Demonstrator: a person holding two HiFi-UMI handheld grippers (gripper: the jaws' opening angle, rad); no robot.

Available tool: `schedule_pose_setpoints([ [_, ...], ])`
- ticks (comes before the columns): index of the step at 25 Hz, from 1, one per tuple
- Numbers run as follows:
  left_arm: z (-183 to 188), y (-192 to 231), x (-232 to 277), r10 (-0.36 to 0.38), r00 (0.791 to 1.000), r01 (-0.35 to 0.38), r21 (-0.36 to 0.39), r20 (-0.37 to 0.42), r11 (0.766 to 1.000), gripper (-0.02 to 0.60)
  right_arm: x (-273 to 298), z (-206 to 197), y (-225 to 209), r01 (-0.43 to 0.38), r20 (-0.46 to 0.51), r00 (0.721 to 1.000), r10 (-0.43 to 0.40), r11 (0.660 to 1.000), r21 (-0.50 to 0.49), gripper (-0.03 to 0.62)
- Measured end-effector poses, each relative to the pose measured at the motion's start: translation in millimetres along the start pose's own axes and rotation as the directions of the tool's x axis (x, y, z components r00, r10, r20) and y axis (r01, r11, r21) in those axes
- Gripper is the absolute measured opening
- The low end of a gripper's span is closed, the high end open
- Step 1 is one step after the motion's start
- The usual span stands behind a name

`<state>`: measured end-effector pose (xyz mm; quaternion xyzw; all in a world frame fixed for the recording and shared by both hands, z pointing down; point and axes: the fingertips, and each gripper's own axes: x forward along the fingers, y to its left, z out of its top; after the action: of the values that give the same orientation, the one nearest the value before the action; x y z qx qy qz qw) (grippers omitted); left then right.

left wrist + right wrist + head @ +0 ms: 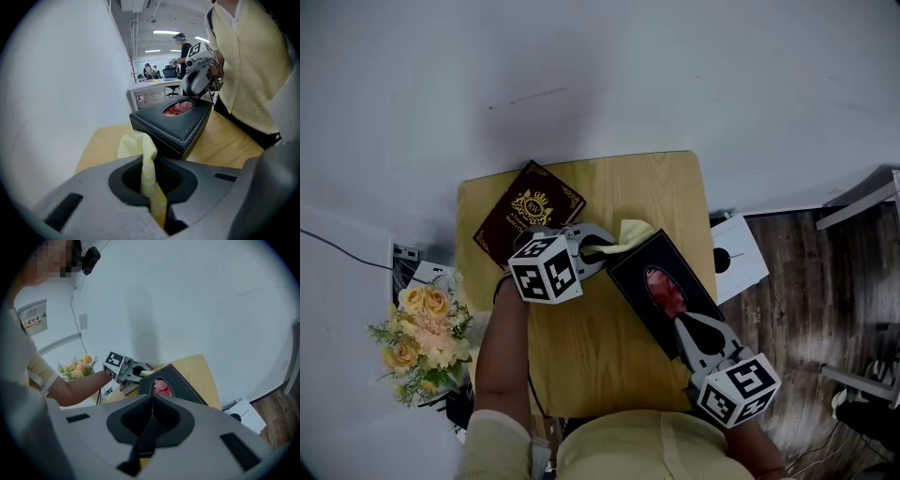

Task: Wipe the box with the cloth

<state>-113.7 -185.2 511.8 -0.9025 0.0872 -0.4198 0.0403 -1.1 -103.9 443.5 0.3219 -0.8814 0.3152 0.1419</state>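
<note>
Two grasps, as I read them. Left gripper (598,248) is clamped on the yellow cloth (149,168), and the cloth's free end lies against the far corner of the black box (633,274). Right gripper (697,330) is pinching the box's near corner. Box sits diagonally on the wooden tabletop (581,347), beside a maroon booklet (528,214).

Crest on maroon book (528,217), wall sign (33,320), lettering unreadable (too small)

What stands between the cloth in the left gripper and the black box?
Nothing visible. The cloth, pinched in the left gripper, sits right at a corner of the box, with no other thing between them.
</note>
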Motion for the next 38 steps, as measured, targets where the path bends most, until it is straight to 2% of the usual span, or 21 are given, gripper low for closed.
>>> schedule_pose_setpoints([
  [4, -9, -8, 1, -0.012, 0.999, 0.012, -0.002, -0.036, 1.0, 0.035, 0, -1, 2, -0.002, 0.001, 1.0, 0.002, 1.0, -0.001, 0.031],
  [12, -17, -16, -6, 0.042, 0.997, -0.043, -0.017, -0.058, 0.999, 0.035, -6, -4, 4, 0.006, 0.007, 1.0, -0.006, 1.0, 0.002, 0.031],
  [19, -21, -28, -10, 0.057, 0.996, -0.059, -0.034, -0.066, 0.998, 0.035, -11, -9, 10, 0.01, 0.014, 1.0, -0.01, 1.0, 0.003, 0.031],
  [27, -28, -32, -15, 0.132, 0.986, -0.138, -0.053, -0.102, 0.989, 0.035, -17, -13, 16, 0.017, 0.024, 1.0, -0.017, 1.0, 0.001, 0.031],
  [30, -30, -34, -18, 0.159, 0.982, -0.17, -0.128, -0.098, 0.977, 0.035, -19, -15, 19, 0.02, 0.028, 0.999, -0.02, 1.0, 0.001, 0.031],
  [34, -25, -36, -23, 0.186, 0.98, -0.196, -0.271, -0.065, 0.942, 0.035, -21, -17, 21, 0.027, 0.032, 0.999, -0.027, 1.0, 0.003, 0.031],
  [38, -22, -39, -26, 0.233, 0.97, -0.243, -0.304, -0.07, 0.921, 0.035, -22, -18, 21, 0.04, 0.04, 0.998, -0.04, 0.999, 0.002, 0.031],
])
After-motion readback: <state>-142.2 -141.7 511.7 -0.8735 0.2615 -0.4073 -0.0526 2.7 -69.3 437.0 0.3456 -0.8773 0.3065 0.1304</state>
